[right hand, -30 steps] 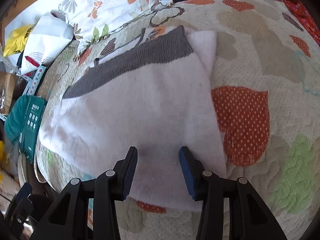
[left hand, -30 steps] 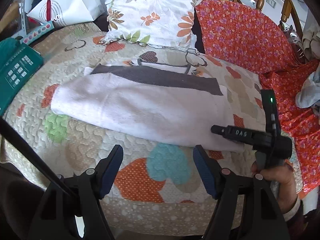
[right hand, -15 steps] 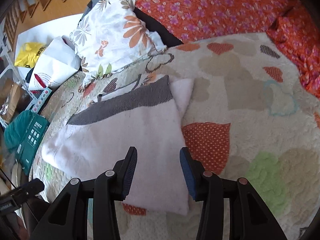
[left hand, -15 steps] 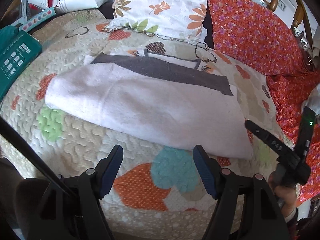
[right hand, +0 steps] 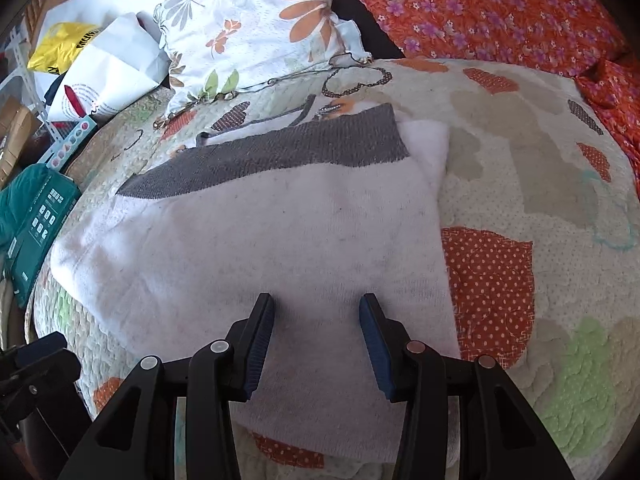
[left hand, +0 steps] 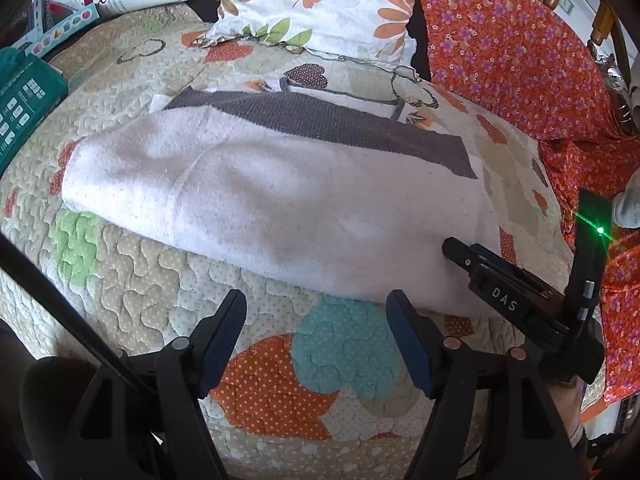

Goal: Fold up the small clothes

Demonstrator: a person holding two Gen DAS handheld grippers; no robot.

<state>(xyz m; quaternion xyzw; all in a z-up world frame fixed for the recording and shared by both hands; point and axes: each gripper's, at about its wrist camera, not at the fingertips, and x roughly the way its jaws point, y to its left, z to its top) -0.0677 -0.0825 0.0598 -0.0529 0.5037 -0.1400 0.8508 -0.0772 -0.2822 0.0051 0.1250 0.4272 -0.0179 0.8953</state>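
The right gripper (right hand: 316, 312) is back low over the folded white fuzzy cloth with a grey band (right hand: 256, 240), jaws apart and empty. The left gripper (left hand: 316, 308) hangs open above the heart-patterned quilt (left hand: 132, 288). The cloth lies flat on the quilt, below the flowered pillow (left hand: 320, 0).

Bed's got a heart-patterned quilt (left hand: 132, 280) with a white garment (left hand: 280, 208) flat on it, floral pillow (left hand: 320, 4) behind.
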